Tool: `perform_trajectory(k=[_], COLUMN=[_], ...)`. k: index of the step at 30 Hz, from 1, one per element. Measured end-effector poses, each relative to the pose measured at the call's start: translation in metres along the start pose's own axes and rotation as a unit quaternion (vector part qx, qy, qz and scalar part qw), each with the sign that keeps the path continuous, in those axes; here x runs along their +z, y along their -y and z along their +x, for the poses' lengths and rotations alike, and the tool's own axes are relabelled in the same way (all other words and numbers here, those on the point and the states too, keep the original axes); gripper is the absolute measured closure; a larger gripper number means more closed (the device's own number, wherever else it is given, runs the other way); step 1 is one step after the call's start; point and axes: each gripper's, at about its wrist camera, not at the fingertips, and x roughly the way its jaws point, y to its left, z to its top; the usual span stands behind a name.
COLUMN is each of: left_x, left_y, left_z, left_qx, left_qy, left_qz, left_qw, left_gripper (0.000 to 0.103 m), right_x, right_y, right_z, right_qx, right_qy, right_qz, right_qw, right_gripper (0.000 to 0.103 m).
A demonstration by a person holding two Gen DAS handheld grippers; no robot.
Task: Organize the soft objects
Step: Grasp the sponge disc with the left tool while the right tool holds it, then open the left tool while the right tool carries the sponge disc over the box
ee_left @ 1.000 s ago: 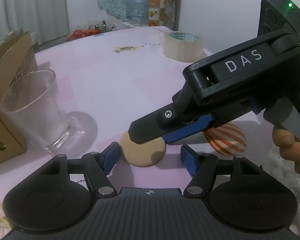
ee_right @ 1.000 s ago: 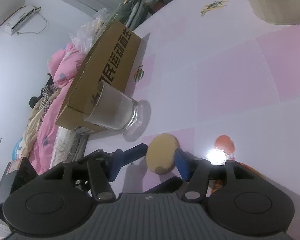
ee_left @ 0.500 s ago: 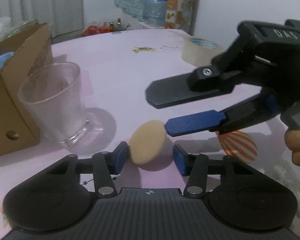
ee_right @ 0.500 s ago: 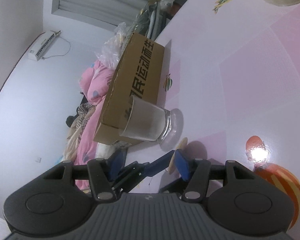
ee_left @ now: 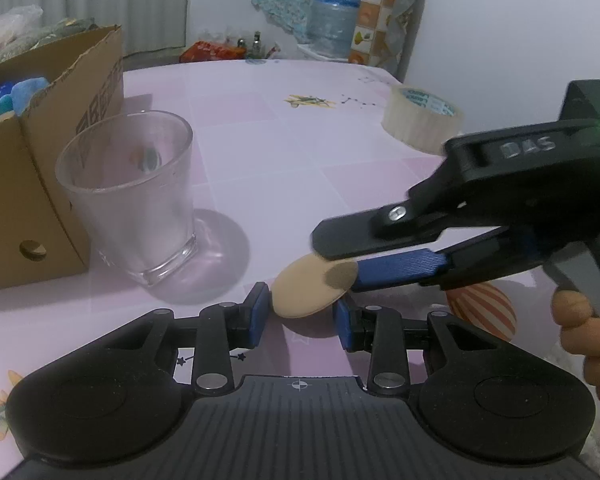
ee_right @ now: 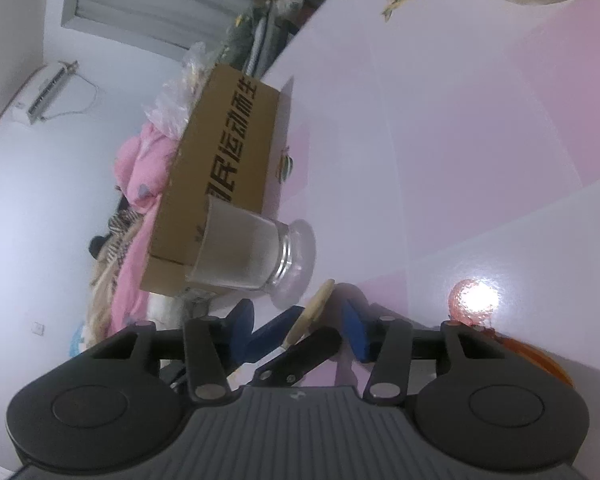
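Observation:
A round tan sponge disc [ee_left: 308,292] is tilted up off the pink table [ee_left: 300,152], and my left gripper [ee_left: 302,316] is shut on its two side edges. From the right, my right gripper [ee_left: 338,260] reaches in with its jaws closing. One finger is above and one below the disc's right rim, and neither pad is pressing. In the right wrist view the disc [ee_right: 314,310] shows edge-on inside my right gripper [ee_right: 298,320], with a gap on each side. An orange striped ball [ee_left: 482,312] lies under the right gripper.
An empty clear glass [ee_left: 132,200] stands just left of the disc, with a cardboard box [ee_left: 52,160] of soft items behind it. A tape roll [ee_left: 420,120] lies at the far right. A hand [ee_left: 592,340] holds the right gripper's trigger.
The left jaws closed onto the disc and tipped it up off the table. The right gripper rolled, pulled back to the right, and its jaws have started to narrow around the disc's rim.

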Motion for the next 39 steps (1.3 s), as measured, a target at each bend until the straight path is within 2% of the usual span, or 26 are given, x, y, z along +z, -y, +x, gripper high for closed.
perform_trajectory(k=[1,3,9,13,17,20,24,27,32,35,39], left_x=[0.000,-0.001,-0.001,0.001,0.006,0.012,0.025,0.035,0.050,0.055,0.048], left_y=[0.000,-0.001,-0.003,-0.001,-0.004,-0.011,-0.032,-0.054,-0.088,-0.109,-0.136], left_z=[0.000,0.000,-0.004,-0.019,-0.051,-0.082,-0.119,-0.140,-0.143,-0.138,-0.137], left_qx=[0.000,-0.002,-0.024,-0.038,-0.047,-0.038,-0.023,-0.003,0.043,0.062,0.063], left_qy=[0.001,0.002,-0.001,0.004,0.026,0.054,0.095,0.131,0.165,0.168,0.170], left_qz=[0.000,0.002,0.001,0.013,0.012,0.010,-0.021,-0.048,-0.087,-0.112,-0.138], left_qw=[1.0000,1.0000,0.9997,0.9992,0.9985,0.9978,0.9949,0.9902,0.9814,0.9774,0.9737], left_gripper=[0.069,0.069,0.068,0.068,0.068,0.067,0.066,0.065,0.062,0.056,0.047], right_x=[0.000,0.000,-0.006,-0.014,-0.020,-0.020,-0.016,-0.006,0.017,0.035,0.053], right_y=[0.000,0.001,0.005,-0.009,-0.039,-0.070,-0.119,-0.157,-0.205,-0.218,-0.222], right_z=[0.003,0.008,0.006,-0.004,-0.017,-0.022,-0.017,-0.003,0.035,0.064,0.099], right_qx=[-0.006,-0.012,-0.007,0.003,0.019,0.036,0.067,0.090,0.106,0.102,0.074], right_qy=[-0.002,-0.004,0.005,0.008,0.007,0.002,-0.005,-0.010,-0.031,-0.056,-0.083], right_qz=[-0.001,0.002,0.012,-0.002,-0.041,-0.078,-0.138,-0.183,-0.223,-0.222,-0.215], right_qw=[1.000,1.000,1.000,1.000,0.999,0.996,0.988,0.979,0.968,0.968,0.970], right_gripper=[0.047,0.059,0.081,0.083,0.083,0.083,0.083,0.083,0.083,0.083,0.084])
